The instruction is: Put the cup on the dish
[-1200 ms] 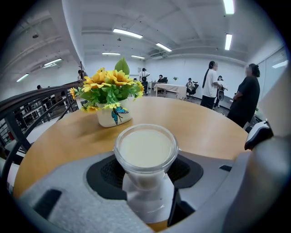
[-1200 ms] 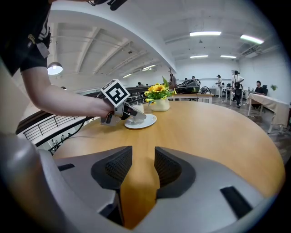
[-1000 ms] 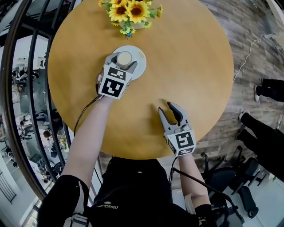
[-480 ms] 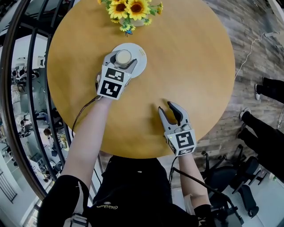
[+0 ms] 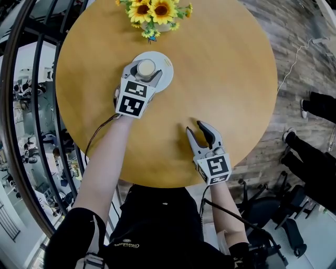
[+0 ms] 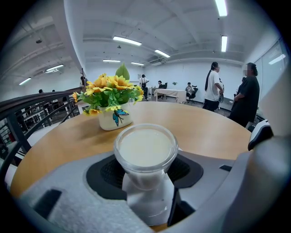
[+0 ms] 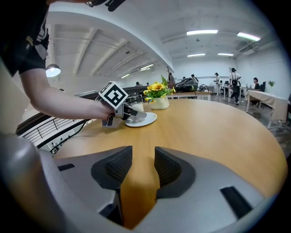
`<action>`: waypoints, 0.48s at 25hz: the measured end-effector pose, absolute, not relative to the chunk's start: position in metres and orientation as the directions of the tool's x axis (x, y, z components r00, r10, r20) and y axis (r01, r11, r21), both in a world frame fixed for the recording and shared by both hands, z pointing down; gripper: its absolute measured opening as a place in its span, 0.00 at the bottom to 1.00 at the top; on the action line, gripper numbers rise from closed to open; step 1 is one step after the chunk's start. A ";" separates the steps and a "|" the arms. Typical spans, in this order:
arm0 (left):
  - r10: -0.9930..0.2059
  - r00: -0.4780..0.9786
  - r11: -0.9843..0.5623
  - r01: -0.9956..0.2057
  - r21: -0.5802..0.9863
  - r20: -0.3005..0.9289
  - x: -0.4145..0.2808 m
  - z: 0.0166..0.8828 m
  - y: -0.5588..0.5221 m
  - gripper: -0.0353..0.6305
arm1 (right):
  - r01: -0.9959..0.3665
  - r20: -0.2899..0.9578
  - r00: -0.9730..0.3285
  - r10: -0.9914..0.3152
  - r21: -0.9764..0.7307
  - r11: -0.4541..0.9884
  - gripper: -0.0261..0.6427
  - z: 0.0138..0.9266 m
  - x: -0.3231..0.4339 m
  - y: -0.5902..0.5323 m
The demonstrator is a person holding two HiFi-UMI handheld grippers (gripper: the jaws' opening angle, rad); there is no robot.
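Note:
A clear cup (image 5: 146, 68) of milky white liquid is upright between the jaws of my left gripper (image 5: 145, 71), whose pads press on its sides. It is over the middle of the white dish (image 5: 165, 79) on the round wooden table (image 5: 226, 79). In the left gripper view the cup (image 6: 145, 152) fills the centre with the dish (image 6: 148, 207) right under it; I cannot tell whether its base touches the dish. My right gripper (image 5: 195, 127) rests open near the table's front edge with only bare wood between its pads (image 7: 113, 169).
A white vase of sunflowers (image 5: 155, 13) stands at the far edge, just beyond the dish. A dark railing (image 5: 31, 105) curves along the left. A person's legs (image 5: 315, 157) are on the floor to the right. Several people (image 6: 248, 98) stand far behind the table.

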State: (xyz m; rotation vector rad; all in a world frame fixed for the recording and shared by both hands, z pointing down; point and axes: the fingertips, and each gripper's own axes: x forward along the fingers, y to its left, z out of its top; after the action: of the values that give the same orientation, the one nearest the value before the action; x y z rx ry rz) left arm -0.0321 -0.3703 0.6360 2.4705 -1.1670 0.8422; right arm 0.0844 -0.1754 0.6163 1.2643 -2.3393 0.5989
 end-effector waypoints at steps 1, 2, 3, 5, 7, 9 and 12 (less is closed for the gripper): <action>-0.611 0.503 -0.633 -0.774 0.004 0.611 -0.032 0.636 -0.371 0.43 | -0.851 0.544 -0.503 -0.672 -0.175 0.496 0.27 0.617 0.085 -0.175; -0.614 0.502 -0.631 -0.776 0.003 0.610 -0.032 0.636 -0.371 0.43 | -0.850 0.546 -0.504 -0.670 -0.177 0.496 0.27 0.618 0.085 -0.174; -0.617 0.500 -0.629 -0.778 0.002 0.608 -0.033 0.636 -0.371 0.43 | -0.850 0.547 -0.505 -0.668 -0.179 0.496 0.27 0.618 0.085 -0.173; -0.621 0.499 -0.627 -0.779 -0.001 0.605 -0.033 0.635 -0.371 0.43 | -0.851 0.547 -0.504 -0.668 -0.182 0.493 0.27 0.618 0.085 -0.172; -0.620 0.500 -0.629 -0.777 -0.002 0.604 -0.033 0.635 -0.371 0.43 | -0.852 0.548 -0.501 -0.669 -0.181 0.491 0.27 0.618 0.086 -0.171; -0.620 0.502 -0.632 -0.775 -0.004 0.603 -0.033 0.636 -0.371 0.44 | -0.855 0.547 -0.499 -0.672 -0.183 0.486 0.27 0.618 0.088 -0.172; -0.626 0.500 -0.630 -0.777 -0.010 0.599 -0.033 0.636 -0.371 0.44 | -0.859 0.543 -0.495 -0.679 -0.187 0.477 0.27 0.617 0.090 -0.172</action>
State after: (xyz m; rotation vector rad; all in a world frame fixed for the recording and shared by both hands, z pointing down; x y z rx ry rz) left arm -0.0332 -0.3712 0.6359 2.4848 -1.1892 0.8330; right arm 0.0899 -0.1720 0.6175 1.2851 -2.3325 0.6225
